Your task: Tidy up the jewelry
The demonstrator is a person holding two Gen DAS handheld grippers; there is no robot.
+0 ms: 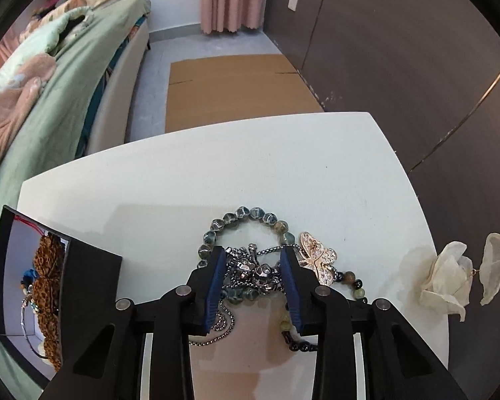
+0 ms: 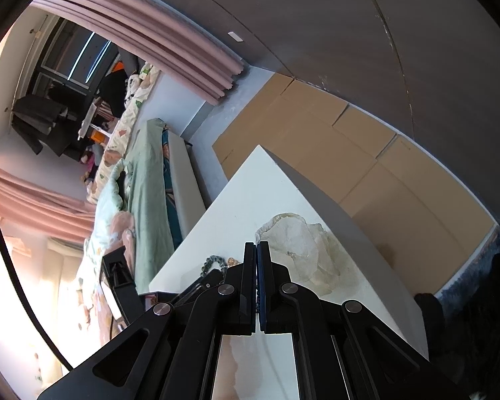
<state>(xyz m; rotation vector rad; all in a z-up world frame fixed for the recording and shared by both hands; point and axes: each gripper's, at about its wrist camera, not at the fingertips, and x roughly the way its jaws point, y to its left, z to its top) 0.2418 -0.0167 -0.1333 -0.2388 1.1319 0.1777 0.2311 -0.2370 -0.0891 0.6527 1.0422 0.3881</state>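
The white table point(image 1: 250, 173) carries a black box point(image 1: 83, 266) at near left, already holding beads. The left gripper point(image 1: 253, 266), jaws wide, straddles a tangled silver chain point(image 1: 256, 271) over a bead bracelet point(image 1: 246, 215). The right gripper point(image 2: 256, 250), pinched shut, holds a petal earring point(image 1: 450, 273). Closing now could drag the bracelet and butterfly brooch point(image 1: 318, 255) along, since all are entangled.

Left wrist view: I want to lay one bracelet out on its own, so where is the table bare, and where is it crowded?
Bare: the white table from its far edge up to the green bead bracelet, and the strip between the black box and the left gripper. Crowded: the pile between the gripper's fingers, silver chain, butterfly brooch; white petal earrings at the right edge.
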